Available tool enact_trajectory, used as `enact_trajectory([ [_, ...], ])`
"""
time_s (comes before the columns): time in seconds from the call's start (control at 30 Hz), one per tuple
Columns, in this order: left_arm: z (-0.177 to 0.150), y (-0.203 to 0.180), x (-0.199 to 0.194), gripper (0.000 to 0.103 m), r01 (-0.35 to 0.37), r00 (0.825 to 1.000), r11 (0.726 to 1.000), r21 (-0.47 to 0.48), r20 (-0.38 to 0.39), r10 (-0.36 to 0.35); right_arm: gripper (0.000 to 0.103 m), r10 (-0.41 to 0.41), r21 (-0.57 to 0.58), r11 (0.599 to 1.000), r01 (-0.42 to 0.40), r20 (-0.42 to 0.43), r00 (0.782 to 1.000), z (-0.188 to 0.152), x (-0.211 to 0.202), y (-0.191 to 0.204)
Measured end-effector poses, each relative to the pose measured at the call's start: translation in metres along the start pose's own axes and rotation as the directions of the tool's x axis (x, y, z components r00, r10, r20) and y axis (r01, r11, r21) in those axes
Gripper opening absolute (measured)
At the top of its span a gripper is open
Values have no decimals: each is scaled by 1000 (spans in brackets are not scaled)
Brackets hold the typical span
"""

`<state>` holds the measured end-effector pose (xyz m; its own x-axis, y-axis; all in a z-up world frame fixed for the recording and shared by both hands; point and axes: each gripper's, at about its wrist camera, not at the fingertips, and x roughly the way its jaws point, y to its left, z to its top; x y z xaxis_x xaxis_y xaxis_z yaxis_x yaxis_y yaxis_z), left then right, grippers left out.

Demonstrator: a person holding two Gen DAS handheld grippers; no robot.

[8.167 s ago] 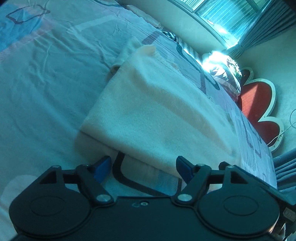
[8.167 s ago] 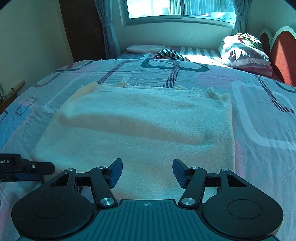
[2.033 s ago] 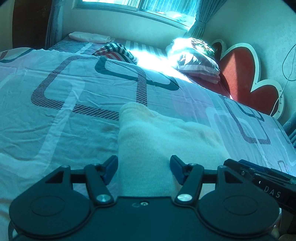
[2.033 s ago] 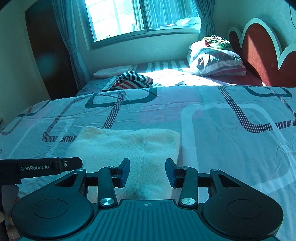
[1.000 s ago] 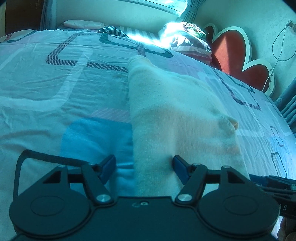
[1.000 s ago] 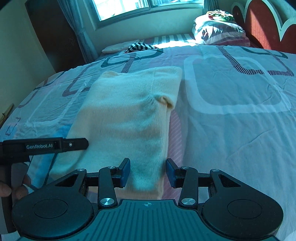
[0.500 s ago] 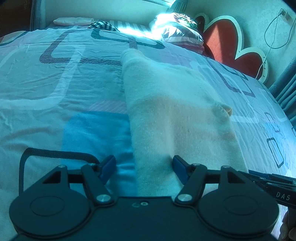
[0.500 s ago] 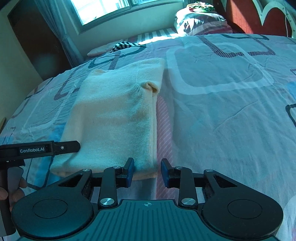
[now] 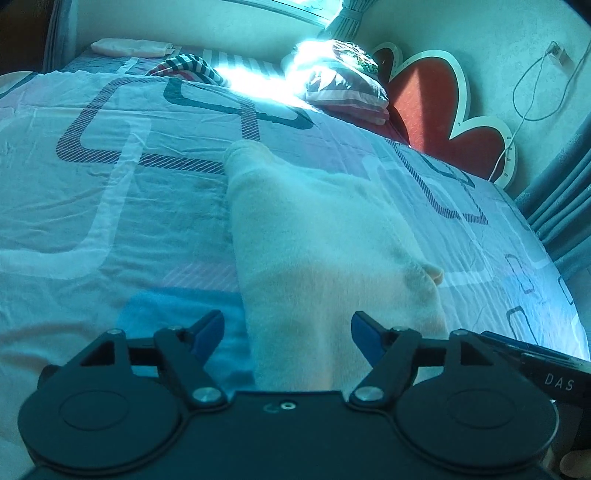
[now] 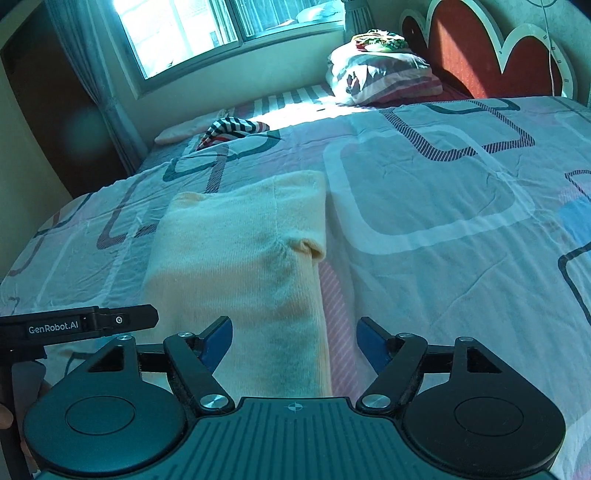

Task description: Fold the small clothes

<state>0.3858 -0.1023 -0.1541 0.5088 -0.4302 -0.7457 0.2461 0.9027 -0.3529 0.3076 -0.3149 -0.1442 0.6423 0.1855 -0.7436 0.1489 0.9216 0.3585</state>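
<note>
A cream knit garment (image 9: 317,236) (image 10: 240,258) lies folded into a long narrow strip on the bed. A small bunched corner sticks out at its right edge. My left gripper (image 9: 286,330) hovers over the strip's near left end, its jaws opening; the blue pads do not press the cloth. My right gripper (image 10: 293,343) is over the near right edge, jaws opening wide, pads clear of the fabric. The other gripper's black arm shows at the edge of each view. The garment's near end is hidden under the gripper bodies.
The bed (image 9: 110,206) has a pale sheet with rounded-square patterns. A striped cloth (image 10: 231,129) and pillows (image 10: 380,79) lie at the far end, by a red heart-shaped headboard (image 9: 436,96). A window (image 10: 207,26) and curtains stand behind. A hand shows at the left edge of the right wrist view.
The right gripper's jaws, narrow on the garment's near edge before, have spread wide and let go. Both grippers have lifted slightly; the left jaws have widened a little.
</note>
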Motion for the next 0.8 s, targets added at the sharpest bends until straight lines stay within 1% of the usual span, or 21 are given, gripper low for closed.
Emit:
enact_trajectory([
  [0.1, 10, 4, 10, 75, -3, 1000, 999, -50, -6, 3, 80, 28, 14, 1000, -27, -21, 999, 17, 20, -9],
  [0.2, 18, 9, 22, 75, 14, 1000, 995, -100, -19, -16, 80, 55, 69, 996, -53, -23, 998, 32, 41, -23],
  [0.3, 24, 13, 36, 75, 25, 999, 993, -117, -31, -29, 80, 101, 122, 988, -97, -27, 995, 45, 61, -34],
  [0.4, 25, 18, 48, 75, 65, 996, 988, -139, -50, -72, 80, 146, 123, 983, -140, -44, 988, 54, 79, -39],
  [0.53, 23, 16, 53, 76, 85, 995, 990, -113, -41, -90, 80, 189, 131, 975, -178, -77, 979, 51, 98, -43],
  [0.67, 23, 13, 55, 75, 85, 995, 991, -105, -37, -89, 79, 223, 111, 970, -214, -76, 972, 47, 99, -39],
  [0.7, 23, 12, 55, 73, 86, 995, 990, -112, -36, -91, 68, 233, 107, 969, -224, -84, 969, 46, 99, -37],
  [0.73, 22, 11, 54, 71, 87, 995, 989, -117, -34, -91, 59, 253, 107, 964, -243, -98, 962, 46, 99, -35],
  [0.77, 22, 11, 54, 70, 80, 996, 990, -116, -32, -84, 55, 250, 105, 965, -239, -99, 963, 46, 100, -33],
  [0.8, 22, 10, 53, 66, 78, 996, 990, -116, -28, -82, 55, 249, 102, 966, -239, -99, 963, 45, 100, -33],
])
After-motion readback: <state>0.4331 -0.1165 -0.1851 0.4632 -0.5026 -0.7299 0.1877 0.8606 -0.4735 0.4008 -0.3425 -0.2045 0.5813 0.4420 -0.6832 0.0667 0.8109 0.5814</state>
